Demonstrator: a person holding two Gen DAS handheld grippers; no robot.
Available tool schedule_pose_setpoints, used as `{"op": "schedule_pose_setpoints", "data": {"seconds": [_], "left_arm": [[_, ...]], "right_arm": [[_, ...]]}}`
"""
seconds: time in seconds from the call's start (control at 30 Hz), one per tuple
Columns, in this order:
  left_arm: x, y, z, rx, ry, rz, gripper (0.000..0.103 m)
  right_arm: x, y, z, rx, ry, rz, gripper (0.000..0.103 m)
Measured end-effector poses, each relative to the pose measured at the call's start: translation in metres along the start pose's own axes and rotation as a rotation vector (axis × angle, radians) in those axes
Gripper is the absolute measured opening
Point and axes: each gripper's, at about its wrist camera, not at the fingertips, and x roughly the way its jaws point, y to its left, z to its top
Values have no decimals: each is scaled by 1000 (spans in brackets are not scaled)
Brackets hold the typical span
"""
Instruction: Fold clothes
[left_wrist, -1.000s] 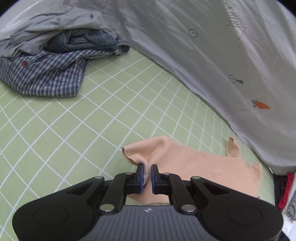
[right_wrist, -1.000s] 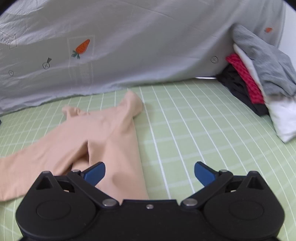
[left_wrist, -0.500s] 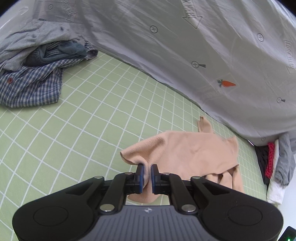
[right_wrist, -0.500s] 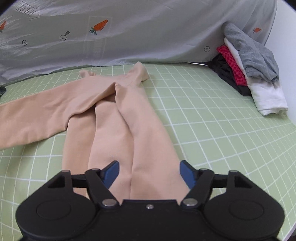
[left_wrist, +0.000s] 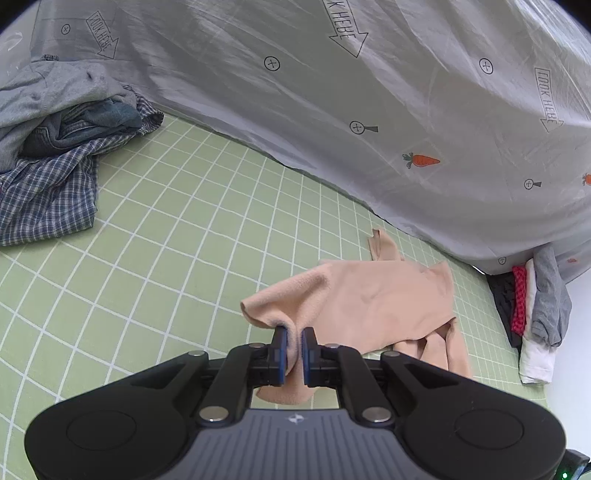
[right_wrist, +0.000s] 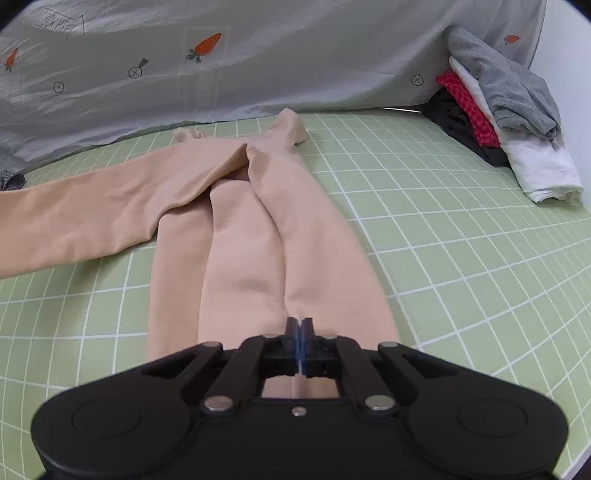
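1. The right gripper (right_wrist: 299, 328) sits at six o'clock, its blue pads pressed together over the near end of the beige tights (right_wrist: 258, 236).
2. The tights run toward twelve o'clock across the green grid mat (right_wrist: 461, 236), one leg stretching to nine o'clock.
3. A folded clothes stack (right_wrist: 506, 122) lies at two o'clock against the grey printed sheet (right_wrist: 295, 44).

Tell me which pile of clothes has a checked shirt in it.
The pile on the left: a blue checked shirt lies under jeans. The other pile has red, grey, white, black.
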Motion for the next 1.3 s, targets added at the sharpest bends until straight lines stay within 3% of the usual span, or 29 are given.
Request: {"op": "schedule_pose_setpoints", "data": {"seconds": [0.17,0.47,0.57,0.6,0.63,0.9,1.17,1.3], "left_arm": [[-1,-1,-1,-2,1,-12,9],[-4,-5,-4,1,1,-27,9],[-5,-11,-5,8,-5,-36,9],[-6,-14,-6,9,-8,-38,9],[-7,-19,-6,13,-11,-39,9],[-1,-68,-30,63,4,-88,9],[18,-135,-78,124,59,-141,9],[35,-158,-105,133,126,-126,9]], "right_arm": [[-29,-2,5,22,-69,42,1],[0,-1,-7,101,82,108,2],[-8,-3,-4,138,82,138,26],[-12,-5,-3,155,77,146,42],[-16,-10,-1,172,70,146,50],[-42,-53,10,274,18,130,63],[-40,-112,9,275,40,106,63],[-38,-145,7,264,43,88,64]]}}
